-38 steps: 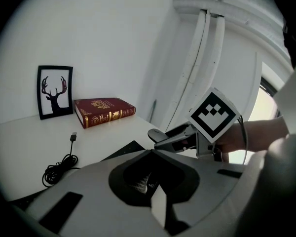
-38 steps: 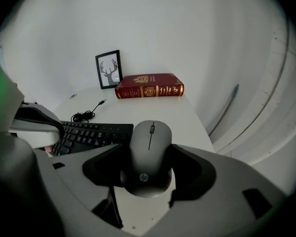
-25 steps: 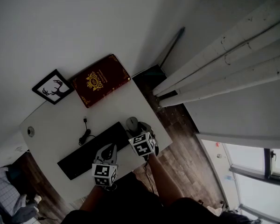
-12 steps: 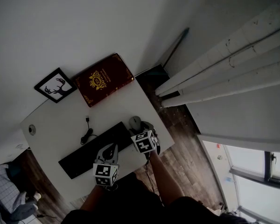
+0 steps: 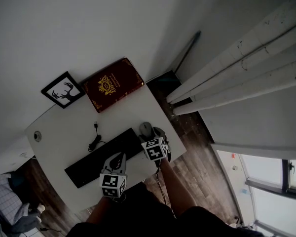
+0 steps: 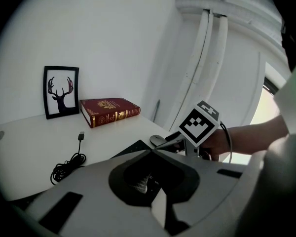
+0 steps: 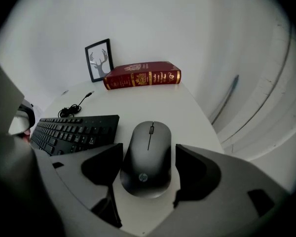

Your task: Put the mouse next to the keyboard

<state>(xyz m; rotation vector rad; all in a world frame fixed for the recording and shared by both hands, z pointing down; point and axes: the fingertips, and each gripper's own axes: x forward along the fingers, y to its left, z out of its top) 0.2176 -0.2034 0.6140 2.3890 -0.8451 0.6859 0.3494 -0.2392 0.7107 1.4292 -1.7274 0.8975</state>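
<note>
Your right gripper (image 7: 148,152), jaws apart, straddles the dark grey plastic mouse (image 7: 147,157) at lower centre. It is probably light, rigid and slick, so pinch its flanks. Your left gripper (image 6: 152,154) is closed and empty.

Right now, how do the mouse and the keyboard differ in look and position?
The mouse is small and rounded; the keyboard is long and flat. The mouse lies between the right gripper's open jaws; the keyboard lies outside them. Both are dark and rest on the white desk.
</note>
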